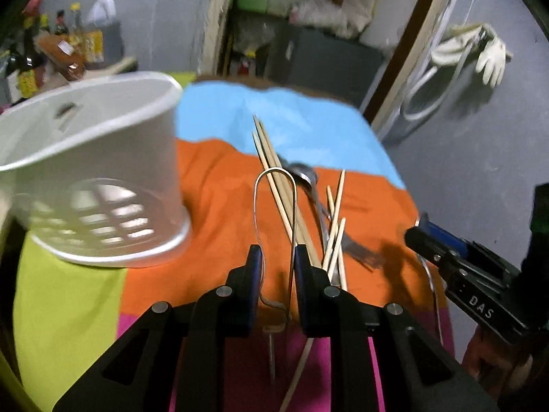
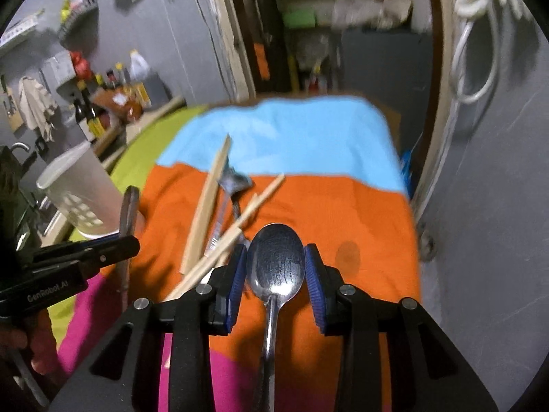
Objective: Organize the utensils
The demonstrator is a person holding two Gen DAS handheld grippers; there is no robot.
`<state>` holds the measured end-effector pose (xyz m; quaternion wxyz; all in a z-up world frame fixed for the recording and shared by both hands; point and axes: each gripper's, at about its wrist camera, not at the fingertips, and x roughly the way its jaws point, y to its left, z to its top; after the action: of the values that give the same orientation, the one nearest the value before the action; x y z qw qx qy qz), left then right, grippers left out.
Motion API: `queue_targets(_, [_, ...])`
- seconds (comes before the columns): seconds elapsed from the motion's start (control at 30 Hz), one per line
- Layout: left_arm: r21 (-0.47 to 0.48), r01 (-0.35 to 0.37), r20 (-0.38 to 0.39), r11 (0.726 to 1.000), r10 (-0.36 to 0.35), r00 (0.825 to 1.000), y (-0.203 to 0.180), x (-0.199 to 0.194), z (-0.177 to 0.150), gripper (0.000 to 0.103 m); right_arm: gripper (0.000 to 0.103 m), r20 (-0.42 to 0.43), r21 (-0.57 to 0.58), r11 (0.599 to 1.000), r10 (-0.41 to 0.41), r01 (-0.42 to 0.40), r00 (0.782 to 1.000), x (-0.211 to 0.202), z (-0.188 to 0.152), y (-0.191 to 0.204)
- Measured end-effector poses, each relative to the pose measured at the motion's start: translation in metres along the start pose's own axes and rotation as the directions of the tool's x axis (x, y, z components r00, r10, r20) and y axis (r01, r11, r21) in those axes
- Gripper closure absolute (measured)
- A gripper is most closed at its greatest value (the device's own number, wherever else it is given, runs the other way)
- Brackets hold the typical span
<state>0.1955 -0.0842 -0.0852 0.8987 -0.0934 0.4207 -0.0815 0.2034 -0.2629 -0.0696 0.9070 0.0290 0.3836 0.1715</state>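
My left gripper (image 1: 276,267) is clamped on a thin metal wire loop utensil (image 1: 274,206), its long axis pointing ahead. The white perforated plastic utensil holder (image 1: 103,171) stands just to its left on the bench, nearer this hand. My right gripper (image 2: 276,274) pinches a shiny steel spoon (image 2: 276,264), bowl forward.

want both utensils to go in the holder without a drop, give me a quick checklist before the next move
1. Left gripper closed on the wire loop utensil: ok, loop sits between the pads.
2. Right gripper gripping the spoon: ok, bowl sits between the pads.
3. White holder upright with its mouth open: ok.
4. Holder free of contents: cannot tell, inside is hidden.
5. Lifted utensils free of the chopsticks lying on the cloth: cannot tell, views overlap them.
6. The two grippers apart from each other: ok.
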Motion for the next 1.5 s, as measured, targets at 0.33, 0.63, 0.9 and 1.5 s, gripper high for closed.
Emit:
queue_targets(0.33, [0.045,0.003,0.252,0.999,-0.014,0.968,0.01,-0.083,0.036,0.088,0.072,0.274,-0.03,1.0,0.009,-0.001,0.962,-0.057,0.038,0.071])
queue_targets(0.63, [0.03,0.005,0.332,1.0,-0.014,0.943,0.065,-0.158,0.08,0.088,0.072,0.455,-0.079,0.979,0.205,-0.19,0.867,-0.058,0.106,0.149])
queue_targets(0.9, [-0.018,-0.034,0.399,0.999,0.039,0.916,0.12,-0.189,0.109,0.088,0.072,0.516,-0.092,0.965,0.256,-0.244,0.818,-0.041,0.138,0.189])
queue_targets(1.5, [-0.107,-0.076,0.306,0.991,0.105,0.946,0.182,-0.135,0.102,0.088,0.071,0.488,0.006,0.962,0.234,-0.271,0.841,0.019,0.141,0.197])
